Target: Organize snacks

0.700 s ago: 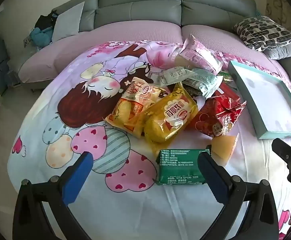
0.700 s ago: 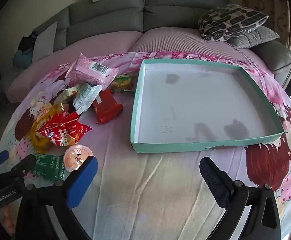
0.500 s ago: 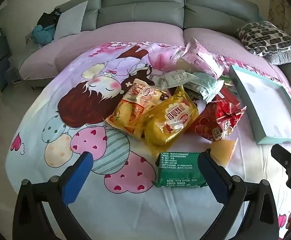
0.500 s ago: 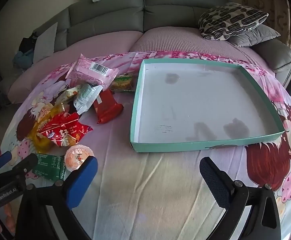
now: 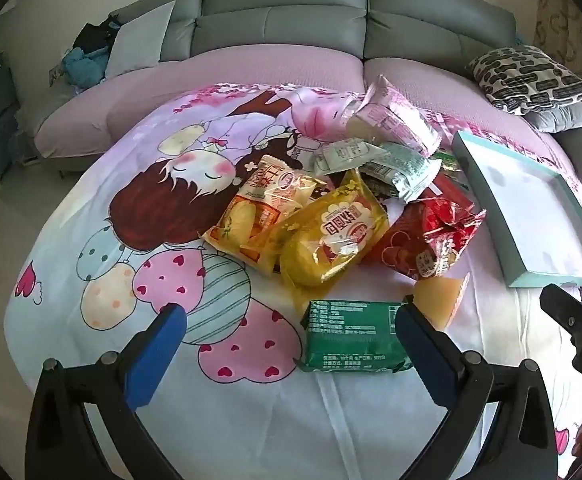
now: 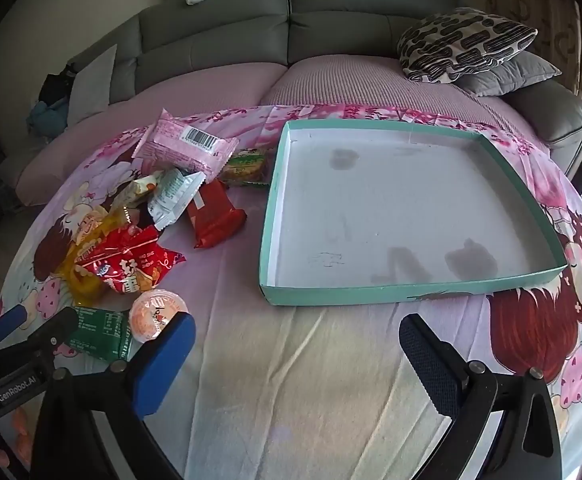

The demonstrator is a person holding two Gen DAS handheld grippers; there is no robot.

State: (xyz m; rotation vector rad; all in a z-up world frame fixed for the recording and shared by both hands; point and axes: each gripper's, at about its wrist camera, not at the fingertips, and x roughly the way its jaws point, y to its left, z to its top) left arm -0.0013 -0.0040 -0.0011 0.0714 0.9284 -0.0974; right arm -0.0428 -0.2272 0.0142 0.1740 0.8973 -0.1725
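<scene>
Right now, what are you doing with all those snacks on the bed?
Someone holds two grippers over a pile of snacks on a cartoon bedsheet. Both the left gripper and right gripper are open and empty. The teal tray holds no snacks. The green packet lies nearest, beside the jelly cup.

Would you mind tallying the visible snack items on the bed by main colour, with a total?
Yellow or orange packets: 2
Red packets: 2
Green packets: 2
Pink packet: 1
White or silver packets: 2
Jelly cup: 1
Total: 10; more may be hidden in the pile.
</scene>
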